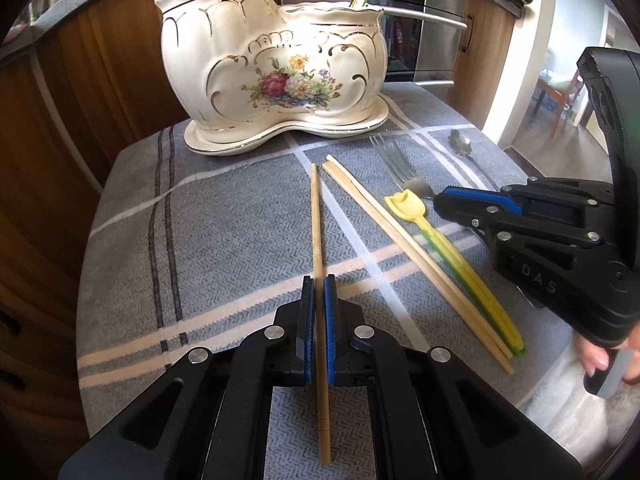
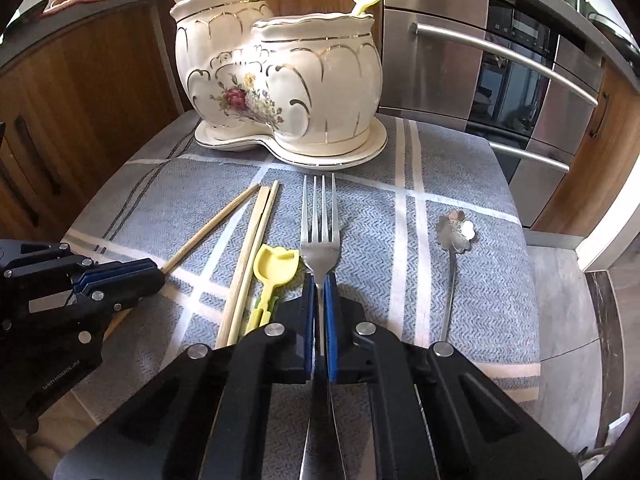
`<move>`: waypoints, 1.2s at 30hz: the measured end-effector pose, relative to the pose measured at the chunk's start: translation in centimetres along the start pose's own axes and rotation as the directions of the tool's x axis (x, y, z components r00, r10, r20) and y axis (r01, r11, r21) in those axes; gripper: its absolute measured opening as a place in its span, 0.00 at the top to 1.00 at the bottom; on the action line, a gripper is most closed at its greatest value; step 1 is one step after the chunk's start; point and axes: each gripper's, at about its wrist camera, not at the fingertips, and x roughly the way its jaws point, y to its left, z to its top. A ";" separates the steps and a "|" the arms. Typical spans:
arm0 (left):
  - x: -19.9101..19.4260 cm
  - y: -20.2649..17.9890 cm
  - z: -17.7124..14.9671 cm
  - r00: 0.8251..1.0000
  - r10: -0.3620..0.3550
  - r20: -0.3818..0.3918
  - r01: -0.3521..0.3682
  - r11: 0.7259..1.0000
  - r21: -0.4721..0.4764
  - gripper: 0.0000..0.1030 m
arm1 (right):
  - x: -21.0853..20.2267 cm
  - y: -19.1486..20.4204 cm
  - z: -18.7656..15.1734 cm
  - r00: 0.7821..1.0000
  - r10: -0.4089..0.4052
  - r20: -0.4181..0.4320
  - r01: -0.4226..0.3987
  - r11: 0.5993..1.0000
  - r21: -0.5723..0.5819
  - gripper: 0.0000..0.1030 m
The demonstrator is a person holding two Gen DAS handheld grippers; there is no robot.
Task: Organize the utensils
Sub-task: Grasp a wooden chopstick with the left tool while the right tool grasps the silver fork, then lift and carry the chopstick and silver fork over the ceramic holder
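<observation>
On the grey striped cloth (image 1: 224, 224) covering the surface, the left gripper (image 1: 319, 286) is pinching a single wooden chopstick (image 1: 318, 232) between its blue pads, the stick running forward out of the jaws toward the cream floral utensil holder (image 1: 276, 68). Just to its right a pair of chopsticks (image 1: 400, 240) is lying diagonally, with a yellow plastic scoop (image 1: 404, 206) resting against them. The right gripper (image 2: 320, 284) is clamping the neck of a steel fork (image 2: 320, 232), its jaws pressed together on the metal just below the tines, which are pointing toward the holder. Whether the fork is resting on the cloth or raised off it cannot be told. A flower-shaped spoon (image 2: 456, 228) is lying apart on the cloth to the right of the fork. Inside the holder, two wooden sticks are standing in the taller rear compartment, while a yellow scoop and a gold fork are leaning in the lower one. Fingertips of a hand (image 1: 600, 356) are showing at the right gripper's grip.
</observation>
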 end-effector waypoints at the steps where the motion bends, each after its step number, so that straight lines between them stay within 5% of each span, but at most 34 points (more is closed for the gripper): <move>1: 0.0 0.0 0.0 1.000 -0.001 0.001 0.001 1.000 -0.002 0.95 | -0.2 0.0 0.0 1.000 0.003 0.006 -0.003 1.000 0.000 0.95; 13: -1.3 0.7 -0.3 0.998 -0.026 0.060 0.028 0.999 -0.039 0.95 | -3.7 -0.8 -0.1 0.990 0.048 0.134 -0.053 0.998 0.030 0.95; 21: -4.9 0.3 0.2 0.977 -0.031 0.209 0.032 0.999 -0.002 0.95 | -7.4 -1.1 0.1 0.950 0.074 0.302 -0.087 0.996 0.029 0.95; 36: -11.4 0.9 1.1 0.828 -0.098 0.552 0.101 0.995 0.024 0.95 | -13.1 -0.9 1.2 0.827 0.049 0.561 -0.065 0.998 0.008 0.95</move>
